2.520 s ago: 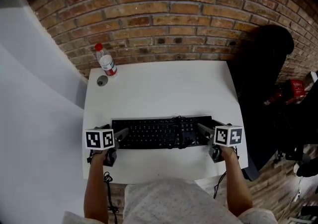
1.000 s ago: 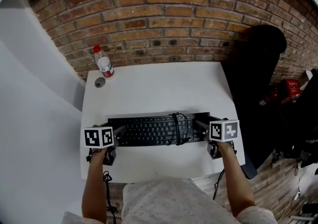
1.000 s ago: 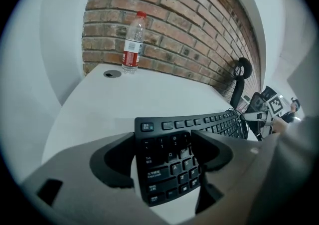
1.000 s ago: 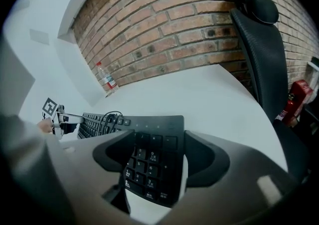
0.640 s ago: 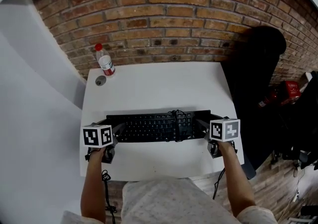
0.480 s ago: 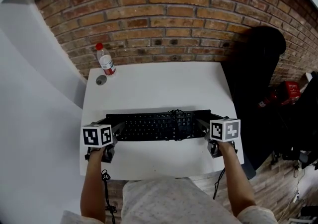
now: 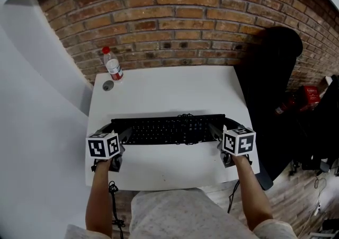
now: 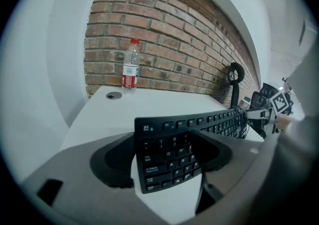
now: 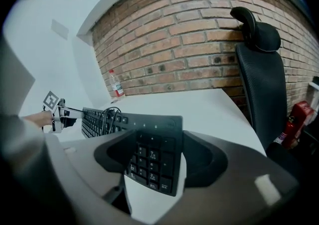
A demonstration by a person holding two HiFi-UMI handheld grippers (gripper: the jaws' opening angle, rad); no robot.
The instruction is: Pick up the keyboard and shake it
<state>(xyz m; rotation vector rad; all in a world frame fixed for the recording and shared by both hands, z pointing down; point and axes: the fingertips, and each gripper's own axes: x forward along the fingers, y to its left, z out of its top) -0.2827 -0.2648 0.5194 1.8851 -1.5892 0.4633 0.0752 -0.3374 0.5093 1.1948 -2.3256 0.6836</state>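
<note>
left tool [image 7: 126, 135] clamps keyboard [image 7: 169, 129] left end | right tool [image 7: 214, 131] just closing tighter on right end | keyboard raised over counter [image 7: 164, 92] | bare surface behind; bottle [image 7: 113, 65] at far-left corner

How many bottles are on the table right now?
1: a water bottle stands at the table's far left corner, near the brick wall. Nothing seems to hide another.

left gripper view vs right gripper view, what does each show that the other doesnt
Only the left gripper view: the keyboard's Esc end clamped in the left gripper, the right gripper far off. Only the right gripper view: the number-pad end, where the right gripper's jaws have just been closing on it, the left gripper far off. Both: bottle, brick wall, white table, coiled cable.
</note>
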